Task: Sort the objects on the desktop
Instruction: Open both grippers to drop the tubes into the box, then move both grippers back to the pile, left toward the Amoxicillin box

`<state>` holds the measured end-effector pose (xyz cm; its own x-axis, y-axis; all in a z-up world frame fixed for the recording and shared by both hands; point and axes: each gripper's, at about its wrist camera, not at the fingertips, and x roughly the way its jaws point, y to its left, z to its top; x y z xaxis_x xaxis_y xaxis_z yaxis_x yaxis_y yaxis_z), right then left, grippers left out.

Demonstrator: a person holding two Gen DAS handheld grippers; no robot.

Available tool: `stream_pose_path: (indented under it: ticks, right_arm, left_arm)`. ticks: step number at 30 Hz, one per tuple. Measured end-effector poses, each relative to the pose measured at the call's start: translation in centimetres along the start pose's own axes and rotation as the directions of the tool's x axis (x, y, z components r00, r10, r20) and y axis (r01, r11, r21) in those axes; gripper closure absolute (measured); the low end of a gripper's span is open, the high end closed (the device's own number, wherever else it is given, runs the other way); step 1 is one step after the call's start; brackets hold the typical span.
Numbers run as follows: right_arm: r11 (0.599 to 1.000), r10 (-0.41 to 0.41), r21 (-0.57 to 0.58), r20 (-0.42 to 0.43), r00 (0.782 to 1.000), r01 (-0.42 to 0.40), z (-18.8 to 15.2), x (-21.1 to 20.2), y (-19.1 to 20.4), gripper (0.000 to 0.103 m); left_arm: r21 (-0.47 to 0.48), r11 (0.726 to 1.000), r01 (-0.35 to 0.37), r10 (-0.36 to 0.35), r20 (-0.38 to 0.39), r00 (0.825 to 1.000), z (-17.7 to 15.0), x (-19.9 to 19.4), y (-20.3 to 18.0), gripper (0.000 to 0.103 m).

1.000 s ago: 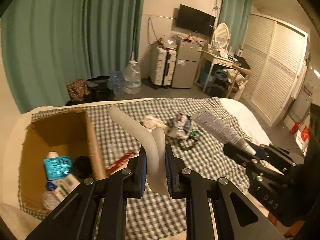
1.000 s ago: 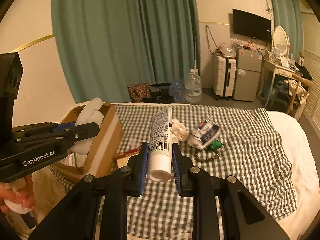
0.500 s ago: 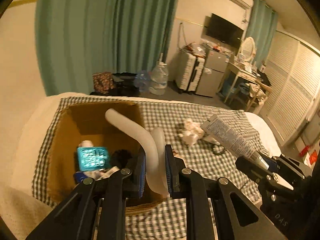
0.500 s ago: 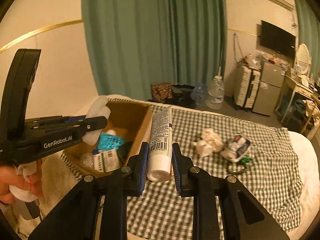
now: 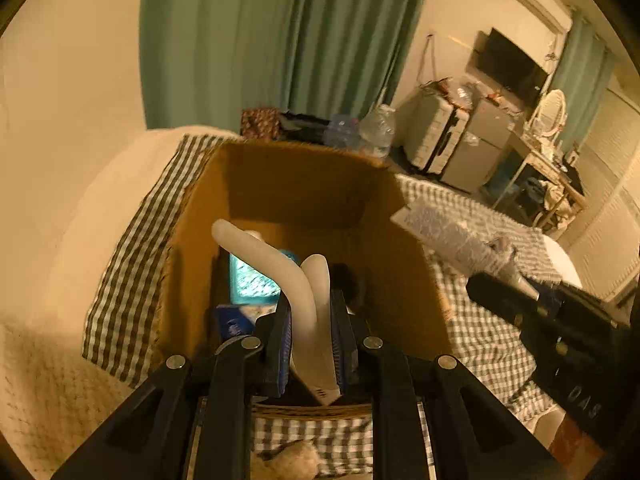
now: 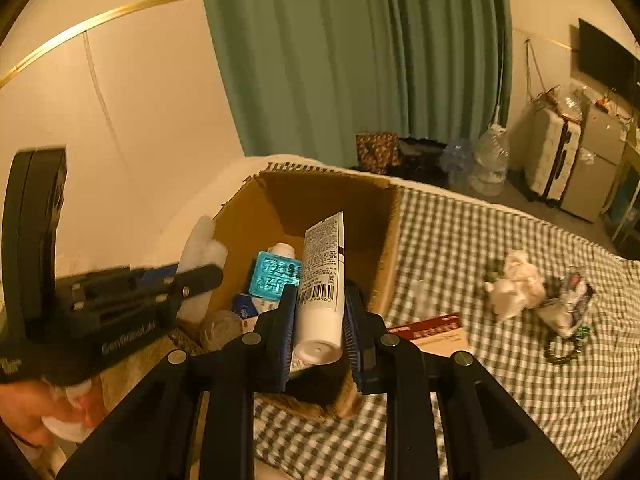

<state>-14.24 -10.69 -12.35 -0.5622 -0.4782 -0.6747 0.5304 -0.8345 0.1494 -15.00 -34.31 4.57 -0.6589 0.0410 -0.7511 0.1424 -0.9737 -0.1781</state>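
A dim bedroom with green curtains [image 6: 360, 60], a white suitcase [image 6: 552, 160] and a large water jug [image 6: 490, 160] on the floor lies beyond a bed [image 6: 520, 248] spread with a green-and-white checked cloth. An open cardboard box [image 6: 384, 240] stands at the cloth's left end, close to the bed's left edge.

The left tool [image 5: 310, 340] is closed on a bent white tube [image 5: 280, 268], its blue pads pressing the tube's flat end; the tube's folded length rises over the open box. From the right wrist view the left tool [image 6: 196, 276] hangs at the box's left wall, with part of a person's hand [image 6: 44, 412] below it.

The right tool [image 6: 320, 328] is clamped on a white cream tube [image 6: 322, 280] near its cap end, the barcode just above the pads and the crimped end pointing over the box's inside. In the left wrist view the right tool [image 5: 520, 292] and the cream tube [image 5: 452, 236] sit just beyond the box's right wall.

Inside the box lie a teal packet [image 6: 276, 276], a small white bottle [image 6: 282, 250] behind it, a blue-and-white pack [image 6: 246, 306] and a clear round lid [image 6: 220, 330].

On the cloth to the box's right rest a red-and-white flat pack [image 6: 432, 330] just beside the box, and farther toward the bed's right side a crumpled white tissue [image 6: 516, 288], a squeezed foil tube [image 6: 568, 304] and a dark bead bracelet [image 6: 564, 348].
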Motion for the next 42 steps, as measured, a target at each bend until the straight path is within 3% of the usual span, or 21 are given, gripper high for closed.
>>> stream_pose_path:
  ticks: [5, 6, 7, 8, 9, 11, 13, 14, 21, 24, 26, 29, 36, 42]
  right_arm:
    - [0.999, 0.034, 0.02, -0.028, 0.999, -0.033, 0.8, 2.7, 0.3, 0.077]
    - [0.999, 0.031, 0.027, -0.031, 0.999, -0.03, 1.0, 2.9, 0.4, 0.062]
    - [0.999, 0.018, 0.034, -0.027, 0.999, -0.017, 1.2, 3.0, 0.3, 0.039]
    - [0.999, -0.006, 0.052, -0.005, 1.0, 0.007, 1.3, 2.9, 0.0, 0.029]
    - [0.998, -0.01, 0.063, 0.007, 1.0, 0.01, 1.4, 2.7, -0.2, 0.029]
    - [0.996, -0.003, 0.092, 0.019, 1.0, 0.002, 1.5, 2.3, -1.0, 0.029]
    - [0.992, -0.009, 0.126, 0.036, 0.999, 0.005, 1.2, 1.5, -2.2, 0.028]
    - [0.991, -0.015, 0.137, 0.04, 0.999, 0.01, 1.0, 1.1, -2.6, 0.028]
    - [0.972, -0.076, 0.228, 0.066, 0.995, 0.059, -1.7, -2.5, -6.8, 0.027]
    - [0.964, -0.136, 0.242, 0.092, 0.986, 0.111, -3.2, -5.0, -8.7, 0.026]
    - [0.958, -0.182, 0.246, 0.115, 0.977, 0.149, -4.5, -6.2, -10.1, 0.02]
    - [0.937, -0.253, 0.277, 0.122, 0.96, 0.211, -6.9, -7.8, -13.0, 0.02]
    - [0.875, -0.355, 0.363, 0.035, 0.934, 0.319, -13.0, -9.8, -19.5, 0.018]
    - [0.853, -0.366, 0.399, -0.002, 0.931, 0.336, -16.1, -9.9, -22.7, 0.016]
  left_arm:
    - [0.0, 1.0, -0.027, 0.027, -0.024, 0.999, -0.6, 1.6, 1.1, 0.076]
    - [0.001, 0.999, -0.034, 0.034, -0.026, 0.999, -0.8, 1.8, 1.2, 0.073]
    - [0.002, 0.999, -0.035, 0.035, -0.028, 0.999, -0.9, 2.0, 1.1, 0.07]
    - [0.006, 0.999, -0.04, 0.04, -0.029, 0.999, -1.0, 2.1, 1.2, 0.065]
    - [0.017, 0.999, -0.052, 0.052, -0.029, 0.998, -1.1, 2.3, 1.1, 0.06]
    - [0.034, 0.997, -0.075, 0.076, -0.024, 0.997, -1.2, 2.5, 0.9, 0.033]
    - [0.035, 0.993, -0.11, 0.11, -0.006, 0.994, -1.4, 2.3, 0.9, 0.015]
    - [0.029, 0.991, -0.132, 0.132, 0.009, 0.991, -1.6, 2.0, 0.8, 0.011]
    - [-0.024, 0.992, -0.127, 0.128, 0.013, 0.992, -2.1, 0.7, -0.1, 0.009]
    - [0.005, 0.995, -0.103, 0.103, 0.04, 0.994, -2.4, -0.2, -2.0, 0.009]
    - [0.037, 0.995, -0.097, 0.095, 0.051, 0.994, -2.3, -0.8, -3.7, 0.006]
    - [0.071, 0.996, -0.06, 0.055, 0.069, 0.996, -2.7, -1.5, -7.2, 0.003]
    - [0.208, 0.977, 0.045, -0.058, 0.056, 0.997, -4.8, -0.5, -16.3, 0.0]
    - [0.246, 0.969, 0.023, -0.029, 0.022, 0.999, -7.9, 3.5, -21.5, 0.0]
